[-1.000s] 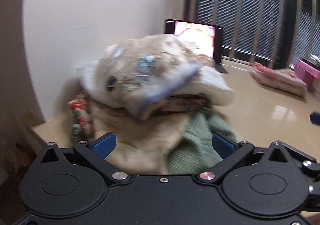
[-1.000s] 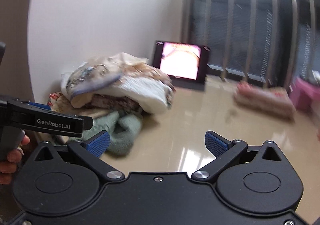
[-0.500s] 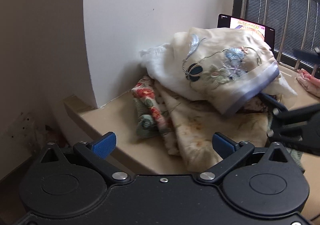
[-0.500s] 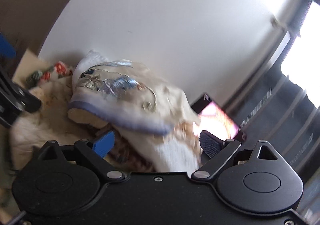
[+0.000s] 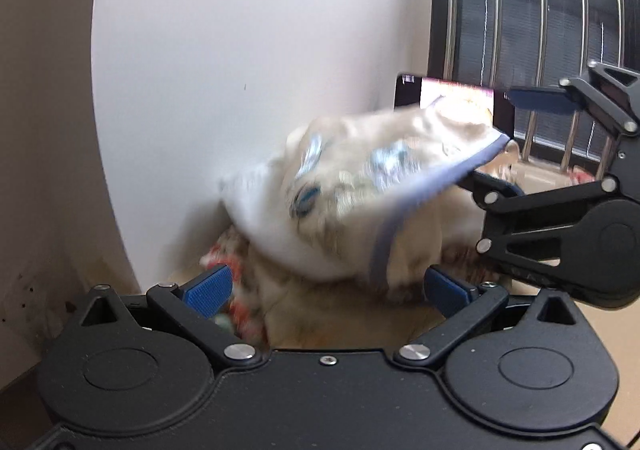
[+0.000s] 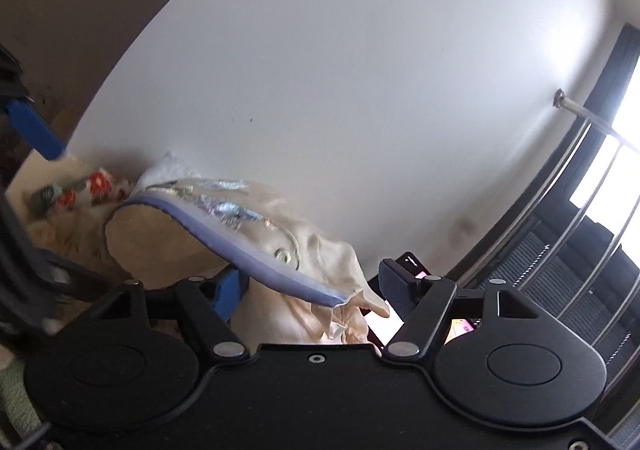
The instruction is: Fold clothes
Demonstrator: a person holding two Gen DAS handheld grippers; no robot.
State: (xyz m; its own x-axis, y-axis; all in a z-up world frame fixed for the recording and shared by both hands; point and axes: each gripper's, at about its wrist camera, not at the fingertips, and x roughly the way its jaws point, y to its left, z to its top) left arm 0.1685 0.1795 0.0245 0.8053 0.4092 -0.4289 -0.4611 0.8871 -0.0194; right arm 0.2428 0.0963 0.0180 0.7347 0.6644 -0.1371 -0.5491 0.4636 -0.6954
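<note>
I can read no text here; the marks on the lit screen (image 5: 456,101) are too small and blurred.

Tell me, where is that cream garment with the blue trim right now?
The cream garment with the blue trim tops the clothes pile against the white wall, left of the lit screen; the right gripper has its open jaws around the trim.

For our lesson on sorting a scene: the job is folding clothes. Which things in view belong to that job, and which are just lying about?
Part of the job:
- cream garment with purple trim, top of the pile
- floral cloth underneath
- left gripper, open
- right gripper, open around the trim

Just lying about:
- lit screen behind the pile
- window bars
- white wall
</note>
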